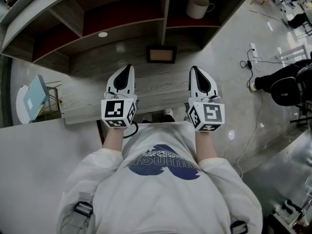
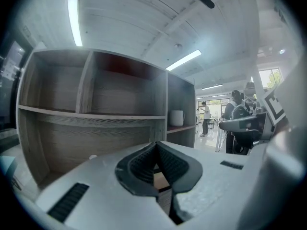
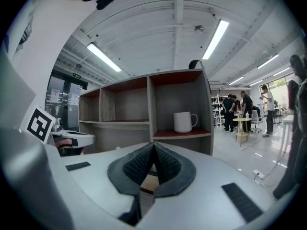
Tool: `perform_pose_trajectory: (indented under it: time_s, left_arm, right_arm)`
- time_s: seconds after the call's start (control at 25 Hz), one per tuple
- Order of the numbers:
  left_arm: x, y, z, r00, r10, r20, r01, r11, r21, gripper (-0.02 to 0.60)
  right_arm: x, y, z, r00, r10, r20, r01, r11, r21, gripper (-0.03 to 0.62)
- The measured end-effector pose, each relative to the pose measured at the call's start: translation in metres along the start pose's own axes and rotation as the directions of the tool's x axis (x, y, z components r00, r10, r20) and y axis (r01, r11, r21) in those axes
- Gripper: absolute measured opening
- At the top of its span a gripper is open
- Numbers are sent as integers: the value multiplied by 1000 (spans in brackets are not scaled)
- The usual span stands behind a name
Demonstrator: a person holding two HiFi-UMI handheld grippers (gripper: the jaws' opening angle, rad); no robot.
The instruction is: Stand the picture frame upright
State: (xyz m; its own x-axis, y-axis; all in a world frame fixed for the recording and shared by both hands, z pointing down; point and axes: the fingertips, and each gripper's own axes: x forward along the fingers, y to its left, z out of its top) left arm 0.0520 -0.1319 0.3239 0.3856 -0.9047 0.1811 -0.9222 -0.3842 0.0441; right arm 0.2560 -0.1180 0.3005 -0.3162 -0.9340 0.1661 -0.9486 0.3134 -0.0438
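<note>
The picture frame [image 1: 161, 54], dark-rimmed with a tan picture, sits on the wooden desk surface [image 1: 97, 96] at the foot of the shelf unit. Its face points up at the head camera. A sliver of the frame [image 2: 161, 180] shows through the gap under the left jaws, and again [image 3: 146, 179] under the right ones. My left gripper [image 1: 127, 68] and right gripper [image 1: 195, 69] hover side by side over the desk, just short of the frame, one on each side of it. Both are shut and hold nothing.
A white mug [image 1: 197, 6] stands in the right shelf compartment. A small white disc [image 1: 102, 34] lies in the middle compartment. A power strip and cable [image 1: 252, 52] lie on the floor at right. People [image 3: 247, 110] stand around a table far off.
</note>
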Motion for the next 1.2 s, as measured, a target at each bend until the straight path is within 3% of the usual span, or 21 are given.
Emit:
perform_pose_trajectory:
  time_s: [0.28,1.2]
  left_arm:
    - [2,4,7,1000,-11,17,11,1000,9,6]
    - [4,14,19,999,-12,33,12,1000,10,6]
  right_arm:
    - [6,11,9,1000,4,15,-2,996,-91,-3]
    - [15,6,20,999,2,51,4,993,-115,-3]
